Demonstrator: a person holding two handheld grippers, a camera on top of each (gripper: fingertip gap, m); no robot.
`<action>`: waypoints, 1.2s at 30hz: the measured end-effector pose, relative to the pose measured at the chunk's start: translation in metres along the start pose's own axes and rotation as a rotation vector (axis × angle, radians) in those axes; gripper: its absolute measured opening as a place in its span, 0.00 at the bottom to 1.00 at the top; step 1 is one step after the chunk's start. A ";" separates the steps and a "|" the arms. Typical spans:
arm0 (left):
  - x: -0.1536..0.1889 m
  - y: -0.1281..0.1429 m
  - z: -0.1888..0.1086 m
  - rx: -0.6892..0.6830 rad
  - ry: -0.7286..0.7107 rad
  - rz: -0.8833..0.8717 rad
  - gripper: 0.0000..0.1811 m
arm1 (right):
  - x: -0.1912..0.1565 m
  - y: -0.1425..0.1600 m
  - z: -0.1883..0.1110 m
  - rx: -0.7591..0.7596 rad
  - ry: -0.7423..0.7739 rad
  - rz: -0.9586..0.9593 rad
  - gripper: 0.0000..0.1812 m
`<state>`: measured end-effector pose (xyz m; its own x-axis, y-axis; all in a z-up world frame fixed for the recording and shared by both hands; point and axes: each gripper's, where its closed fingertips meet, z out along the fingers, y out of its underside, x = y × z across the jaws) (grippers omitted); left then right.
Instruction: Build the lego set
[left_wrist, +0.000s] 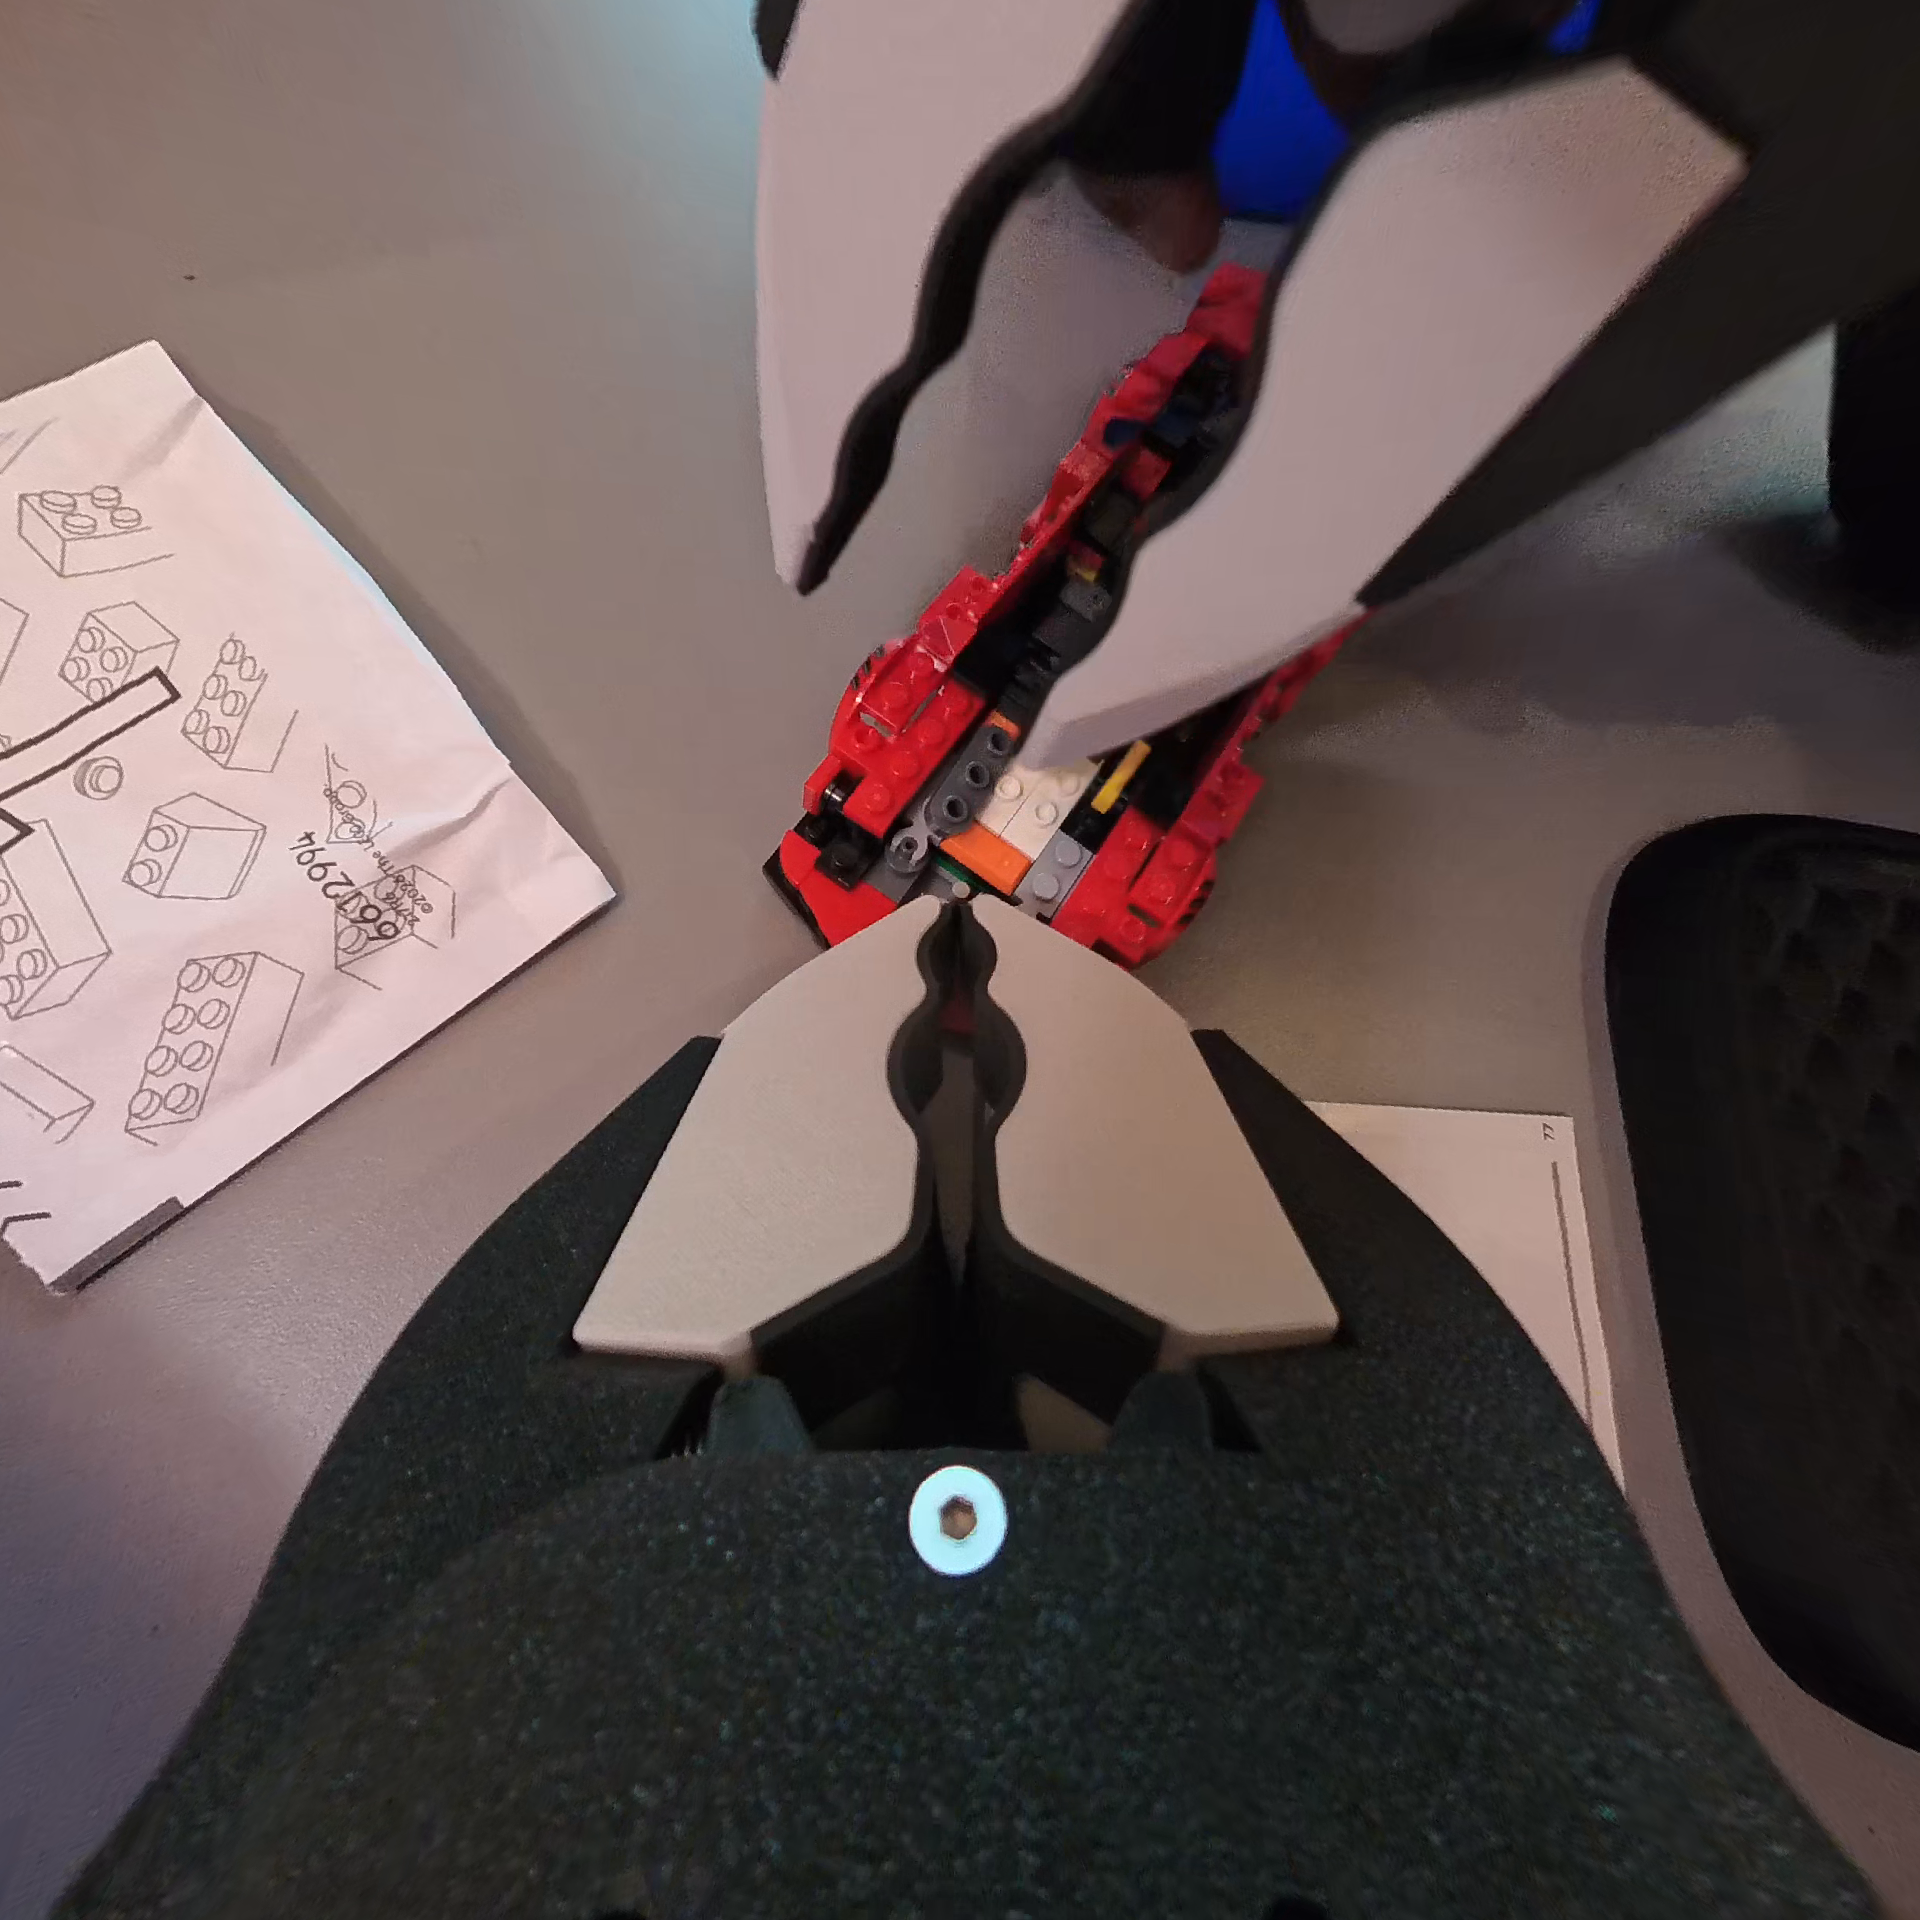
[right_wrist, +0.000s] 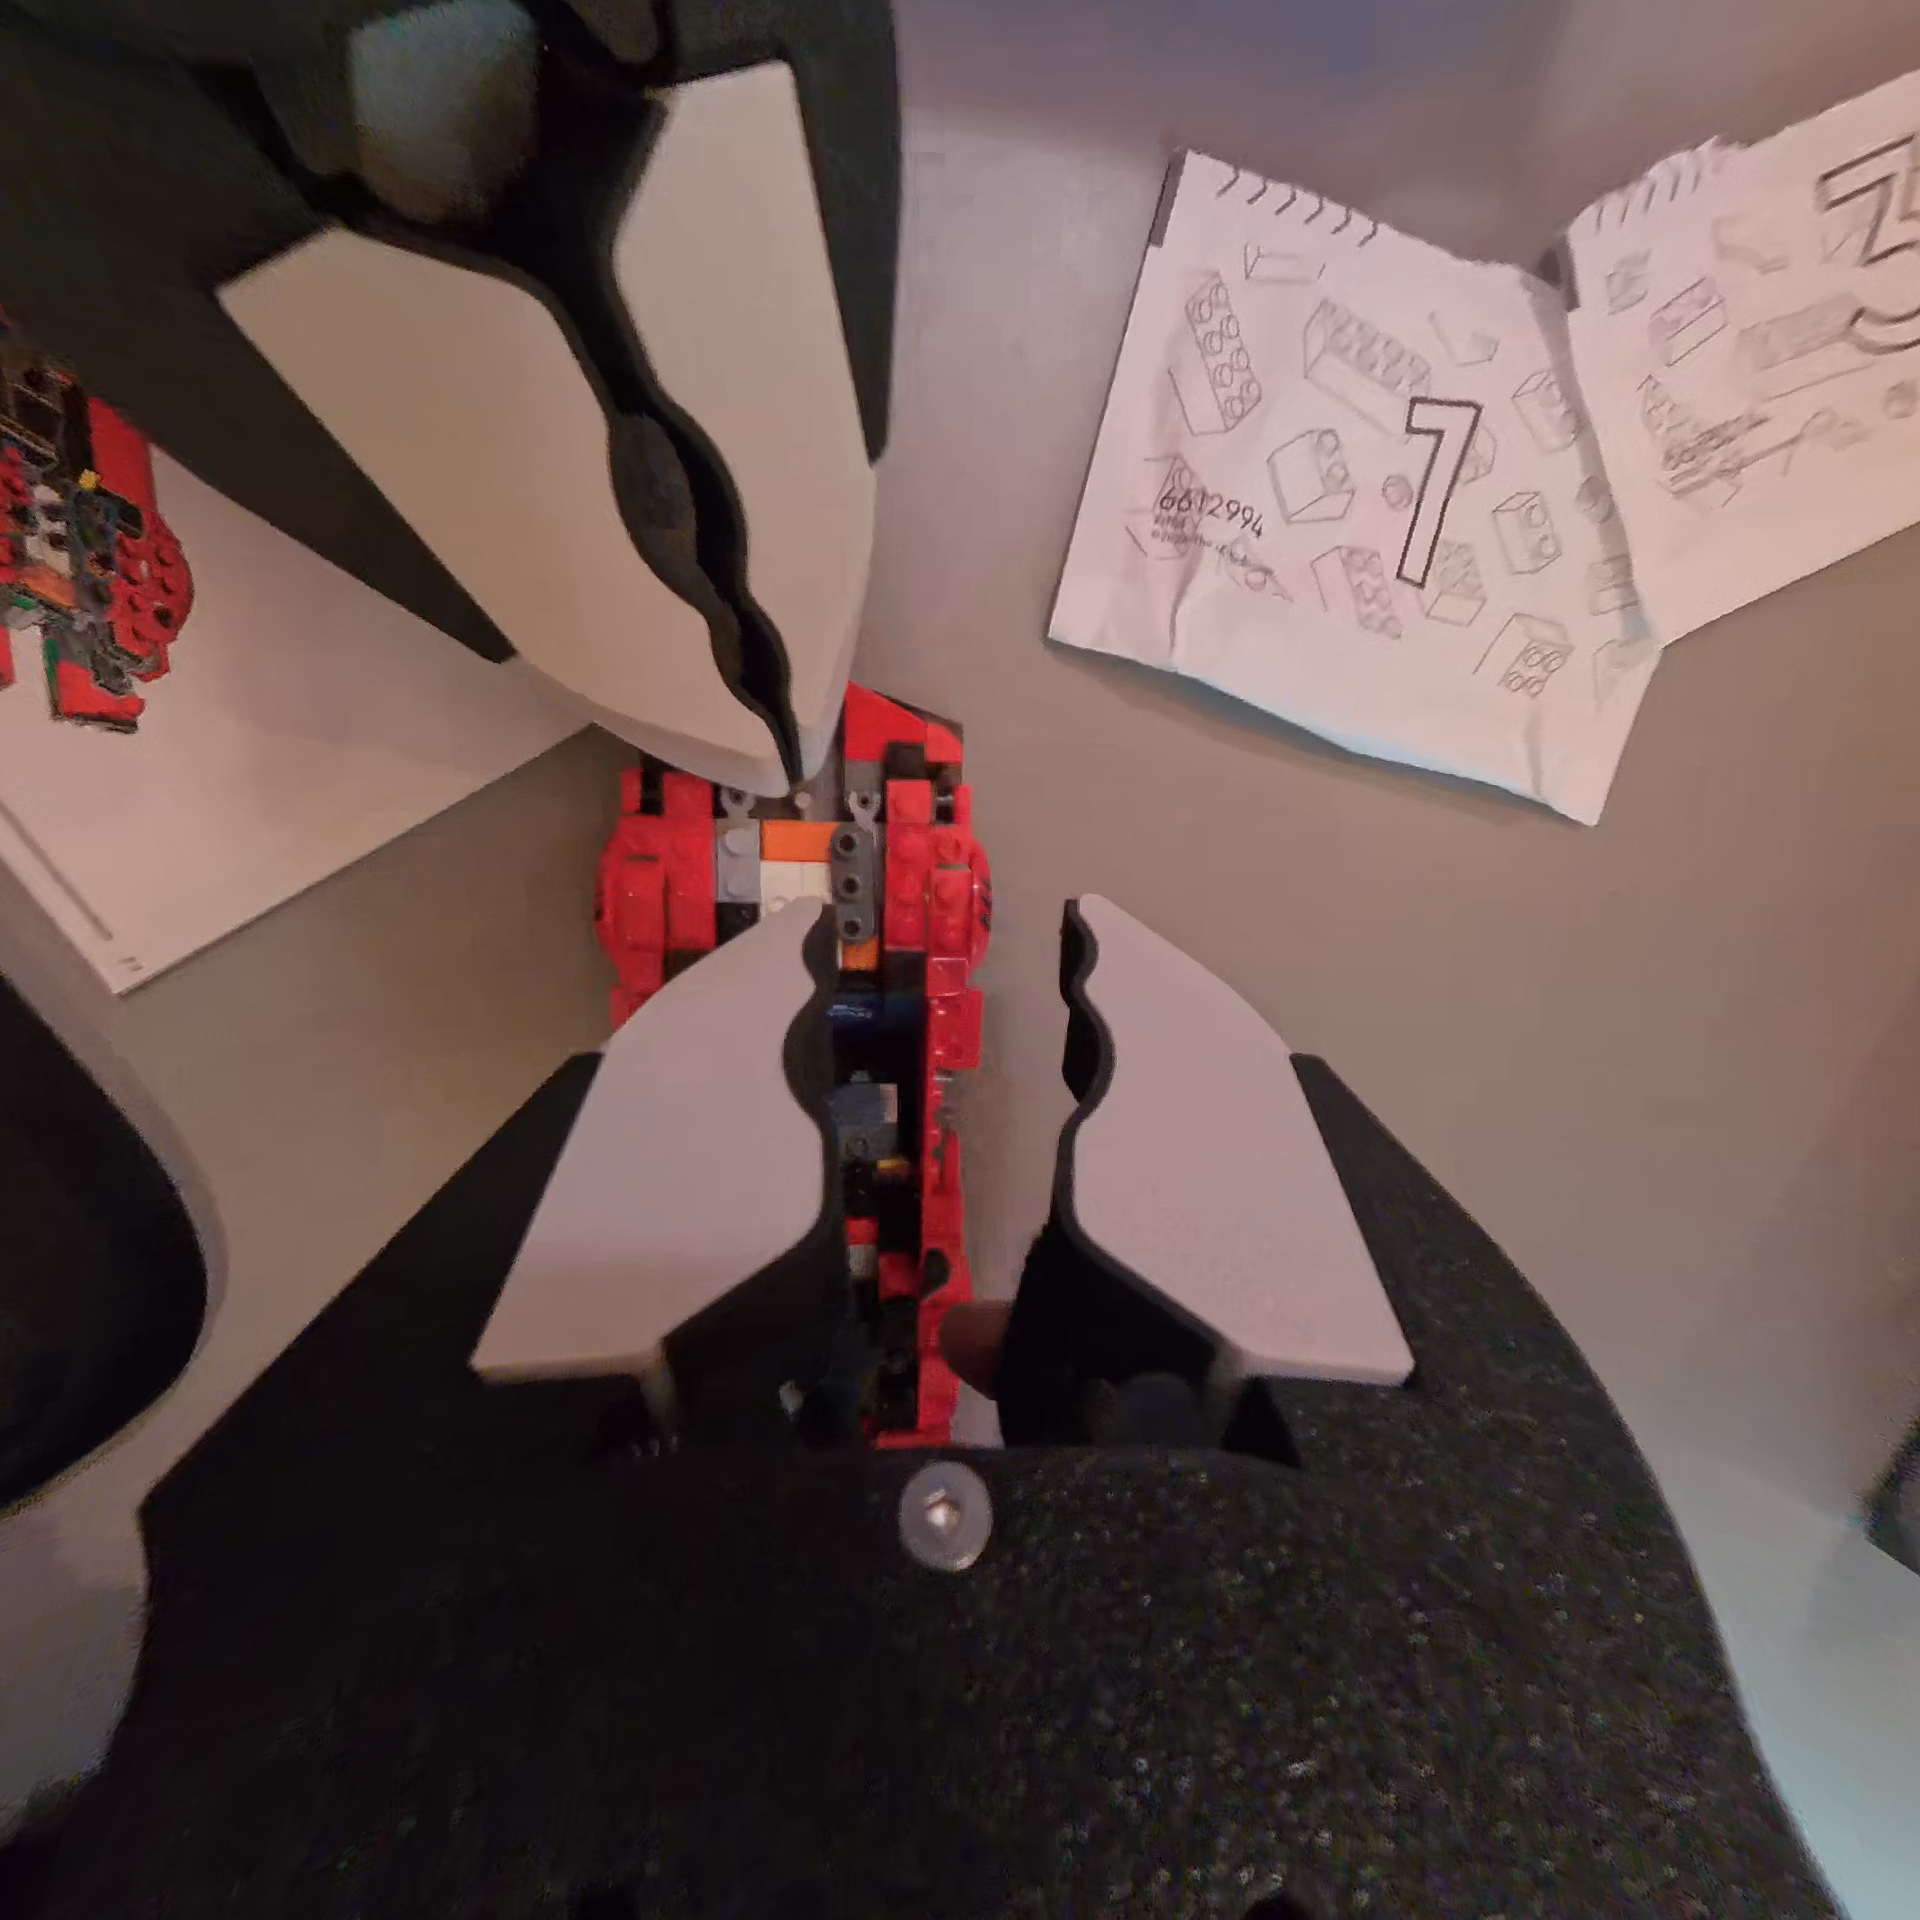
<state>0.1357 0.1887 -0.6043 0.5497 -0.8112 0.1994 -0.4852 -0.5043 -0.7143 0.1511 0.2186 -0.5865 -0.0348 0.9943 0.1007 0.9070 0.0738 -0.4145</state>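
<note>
A partly built red lego car (left_wrist: 904, 748) lies on the grey table, with black, grey, orange and white bricks showing along its open middle. It also shows in the right wrist view (right_wrist: 665, 883). My left gripper (left_wrist: 951, 914) is shut, its tips touching the grey end of the car; I cannot tell whether a small piece is between them. It also shows in the right wrist view (right_wrist: 795, 774). My right gripper (right_wrist: 948, 914) is open over the car's length: one finger lies above the car's middle, the other beside its red flank. It comes in from the top of the left wrist view (left_wrist: 925, 665).
A white paper bag printed with brick drawings (left_wrist: 208, 779) lies to one side of the car (right_wrist: 1351, 468), with a second bag (right_wrist: 1745, 364) beside it. A white instruction booklet (right_wrist: 260, 779) lies on the other side. A black chair (left_wrist: 1787, 1195) stands at the table edge. The tips of one gripper are about 4 cm away from the tips of the other.
</note>
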 end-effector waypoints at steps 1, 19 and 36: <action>0.000 0.000 0.000 0.000 0.000 0.000 0.00 | 0.000 0.001 0.000 0.011 -0.055 0.017 0.23; 0.001 -0.004 0.000 0.019 0.001 0.000 0.00 | -0.006 0.003 0.013 0.014 -0.285 0.068 0.17; -0.004 -0.014 -0.003 0.055 -0.041 0.014 0.00 | -0.001 0.001 0.010 0.031 -0.287 0.089 0.18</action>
<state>0.1386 0.1979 -0.5931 0.5713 -0.8046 0.1621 -0.4552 -0.4749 -0.7532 0.1478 0.2184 -0.5964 -0.0768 0.9776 -0.1957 0.8989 -0.0170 -0.4379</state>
